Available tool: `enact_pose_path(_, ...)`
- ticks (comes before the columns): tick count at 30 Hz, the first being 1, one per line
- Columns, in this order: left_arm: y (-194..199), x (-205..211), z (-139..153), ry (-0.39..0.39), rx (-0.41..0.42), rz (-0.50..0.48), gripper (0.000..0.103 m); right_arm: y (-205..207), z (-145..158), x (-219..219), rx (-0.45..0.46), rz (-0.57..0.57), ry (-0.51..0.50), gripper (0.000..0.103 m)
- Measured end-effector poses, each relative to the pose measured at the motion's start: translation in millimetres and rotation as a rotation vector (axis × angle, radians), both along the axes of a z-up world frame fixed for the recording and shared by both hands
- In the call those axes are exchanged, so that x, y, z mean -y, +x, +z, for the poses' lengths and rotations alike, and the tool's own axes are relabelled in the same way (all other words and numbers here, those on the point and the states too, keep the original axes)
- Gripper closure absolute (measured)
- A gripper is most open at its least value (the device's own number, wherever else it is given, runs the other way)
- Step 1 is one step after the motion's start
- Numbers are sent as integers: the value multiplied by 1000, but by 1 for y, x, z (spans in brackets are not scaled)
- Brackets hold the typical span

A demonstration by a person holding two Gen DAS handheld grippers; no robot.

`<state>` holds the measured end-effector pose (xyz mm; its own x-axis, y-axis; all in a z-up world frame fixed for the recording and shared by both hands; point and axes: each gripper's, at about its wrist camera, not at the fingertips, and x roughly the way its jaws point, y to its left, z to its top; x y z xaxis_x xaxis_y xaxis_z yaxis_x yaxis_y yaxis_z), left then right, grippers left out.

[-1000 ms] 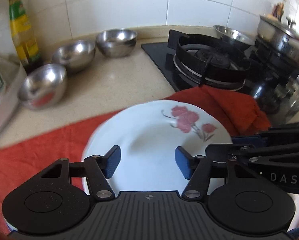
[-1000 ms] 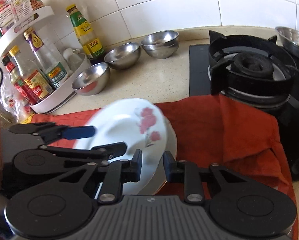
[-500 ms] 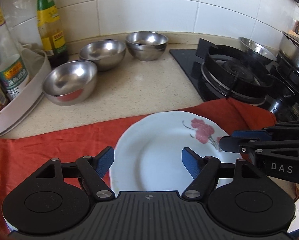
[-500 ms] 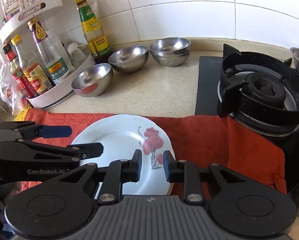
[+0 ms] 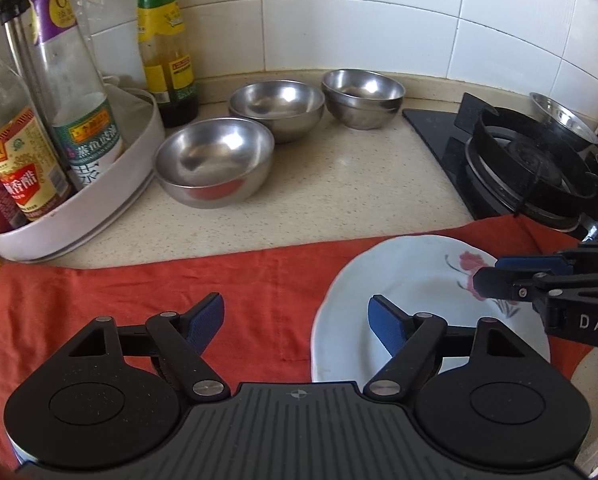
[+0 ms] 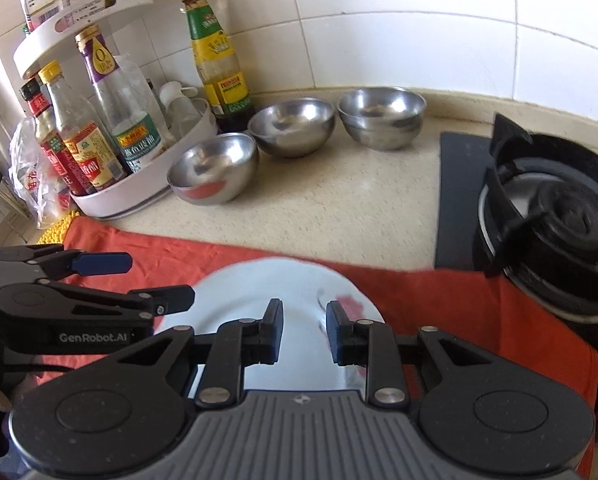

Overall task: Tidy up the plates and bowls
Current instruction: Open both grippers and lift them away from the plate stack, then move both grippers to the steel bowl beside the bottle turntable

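Note:
A white plate with a red flower (image 5: 403, 292) lies on the red cloth (image 5: 239, 280); it also shows in the right wrist view (image 6: 267, 292). My left gripper (image 5: 297, 318) is open and empty, above the cloth at the plate's left edge. My right gripper (image 6: 304, 332) is open with a narrow gap, over the plate's near rim, not gripping it. Three steel bowls (image 5: 215, 160) (image 5: 277, 106) (image 5: 363, 96) stand on the counter behind; the far right one looks like two stacked bowls (image 6: 381, 118).
A white turntable rack (image 5: 99, 192) with sauce bottles stands at the left, a green-labelled bottle (image 5: 167, 52) by the wall. The black gas stove (image 5: 531, 160) is at the right, with another steel bowl (image 5: 559, 116) behind it.
The plate was tilted up one second ago and now lies flat on the cloth. My left gripper has moved left off the plate. My right gripper has opened a little.

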<state>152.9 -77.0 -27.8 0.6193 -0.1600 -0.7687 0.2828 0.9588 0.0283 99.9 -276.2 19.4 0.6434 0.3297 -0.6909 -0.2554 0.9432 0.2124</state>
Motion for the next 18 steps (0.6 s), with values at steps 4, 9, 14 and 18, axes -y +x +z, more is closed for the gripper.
enact_pose_path(4, 9, -6, 2, 6, 14, 22, 18, 10, 8, -11, 35, 21, -14, 76)
enact_pose_path(9, 19, -13, 7, 12, 33, 40, 16, 22, 16, -22, 54, 49, -27, 76)
enact_pose_path(14, 30, -18, 11, 27, 45, 59, 15, 39, 25, -31, 77, 62, -40, 76)
enact_pose_path(18, 41, -24, 19, 31, 68, 78, 13, 56, 36, -37, 95, 62, -29, 75)
